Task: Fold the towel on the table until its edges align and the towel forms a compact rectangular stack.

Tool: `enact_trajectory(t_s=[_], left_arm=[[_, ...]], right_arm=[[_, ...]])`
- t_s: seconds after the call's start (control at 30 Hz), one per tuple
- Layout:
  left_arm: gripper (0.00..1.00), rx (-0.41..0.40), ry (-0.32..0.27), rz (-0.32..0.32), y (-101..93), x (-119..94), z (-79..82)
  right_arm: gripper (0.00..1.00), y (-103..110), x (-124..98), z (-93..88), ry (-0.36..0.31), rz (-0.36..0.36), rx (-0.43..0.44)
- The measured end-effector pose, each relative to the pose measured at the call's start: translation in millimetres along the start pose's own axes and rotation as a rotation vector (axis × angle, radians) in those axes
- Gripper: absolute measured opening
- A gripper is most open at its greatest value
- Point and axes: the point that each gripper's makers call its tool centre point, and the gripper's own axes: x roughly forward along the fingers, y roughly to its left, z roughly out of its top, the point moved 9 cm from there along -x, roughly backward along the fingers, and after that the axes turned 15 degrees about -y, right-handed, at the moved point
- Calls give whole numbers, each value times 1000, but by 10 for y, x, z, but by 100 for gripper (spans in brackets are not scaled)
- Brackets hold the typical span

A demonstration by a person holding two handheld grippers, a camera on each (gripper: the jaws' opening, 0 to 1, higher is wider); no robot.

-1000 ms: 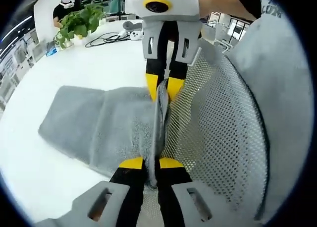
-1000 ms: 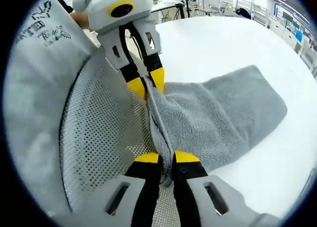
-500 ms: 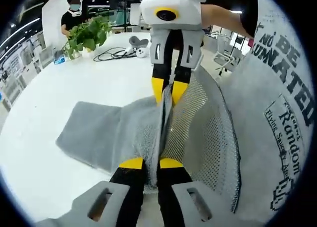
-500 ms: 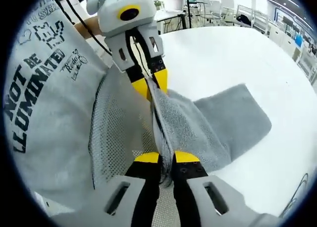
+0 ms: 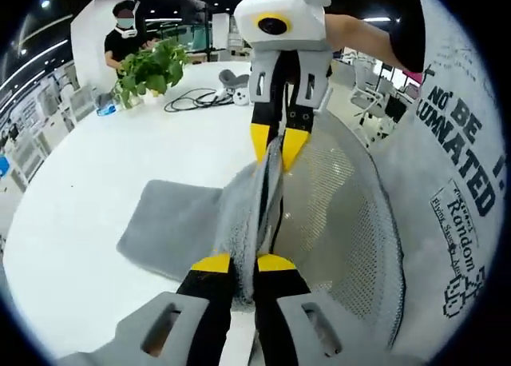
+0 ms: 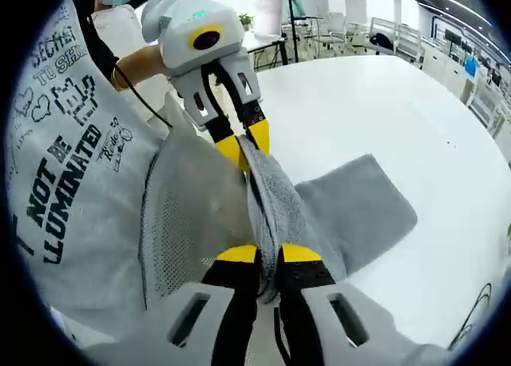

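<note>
We find the grey towel [image 5: 180, 226] lifted by one edge, its far end trailing on the white surface [image 5: 88, 190]. The left gripper [image 5: 243, 264] and right gripper [image 6: 267, 256] each have their jaws clamped on that raised edge, with mesh backing [image 5: 335, 214] exposed.

The towel [image 5: 172, 230] is held up along one edge by both grippers, so the space between the left gripper [image 5: 243, 264] and the right gripper [image 5: 275, 142] is closed by taut cloth. On one side, passage is blocked by the person's printed shirt [image 5: 455, 190] and a mesh panel [image 5: 343, 214], just beside the jaws. On the other side, bare white table [image 5: 88, 182] lies open around the towel's draped end. Far across the table, a plant [image 5: 148, 62], cables [image 5: 196, 102] and a small grey device [image 5: 231, 80] stand well apart.
</note>
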Motion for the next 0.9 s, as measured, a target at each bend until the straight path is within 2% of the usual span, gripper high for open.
enact_trajectory(t_s=[0.33, 0.73, 0.83, 0.9], left_arm=[[9, 14, -14, 18, 391, 14, 124], [9, -6, -40, 47, 819, 154, 146], [9, -15, -53, 57, 904, 176, 147], [9, -57, -99, 87, 1007, 216, 117]], right_arm=[[7, -340, -45, 218, -20, -28, 11], [7, -771, -26, 296, -43, -73, 53], [7, -900, -16, 297, -63, -91, 77], [7, -978, -10, 291, -78, -111, 97]])
